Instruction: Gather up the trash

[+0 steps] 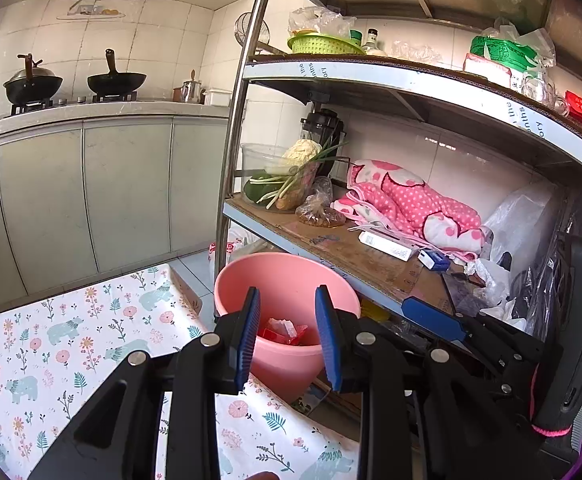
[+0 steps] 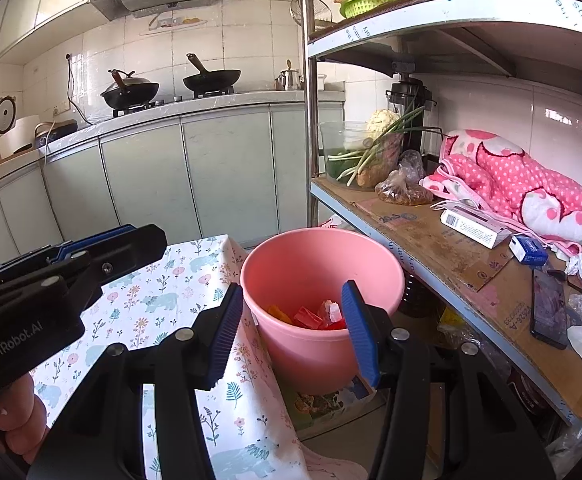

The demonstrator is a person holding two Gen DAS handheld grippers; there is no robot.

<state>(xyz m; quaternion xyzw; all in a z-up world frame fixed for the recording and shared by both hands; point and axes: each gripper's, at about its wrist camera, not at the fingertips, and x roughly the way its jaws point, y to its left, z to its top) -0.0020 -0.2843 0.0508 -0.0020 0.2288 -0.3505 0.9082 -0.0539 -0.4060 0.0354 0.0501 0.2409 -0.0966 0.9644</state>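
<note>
A pink bucket [image 1: 287, 276] [image 2: 319, 264] stands on the floor between the table and the shelf rack. In its bottom lie red, orange and white scraps of trash [image 1: 285, 330] [image 2: 315, 316]. My left gripper [image 1: 289, 332] hovers just above and before the bucket's rim, open, with nothing between its blue pads [image 1: 251, 332]. My right gripper [image 2: 293, 336] hangs open beside it, also empty, with the bucket showing through the gap. Each gripper appears in the other's view: the right gripper [image 1: 419, 312] at the right, the left gripper [image 2: 139, 240] at the left, held by a hand [image 2: 15, 412].
A table under a floral cloth [image 1: 71, 340] [image 2: 163, 292] lies left of the bucket. The metal shelf rack [image 1: 351, 248] [image 2: 431, 236] on the right carries a pink blanket [image 2: 523, 176], boxes, a phone [image 2: 549, 308], plastic bags and vegetables. Kitchen cabinets and a stove with woks stand behind.
</note>
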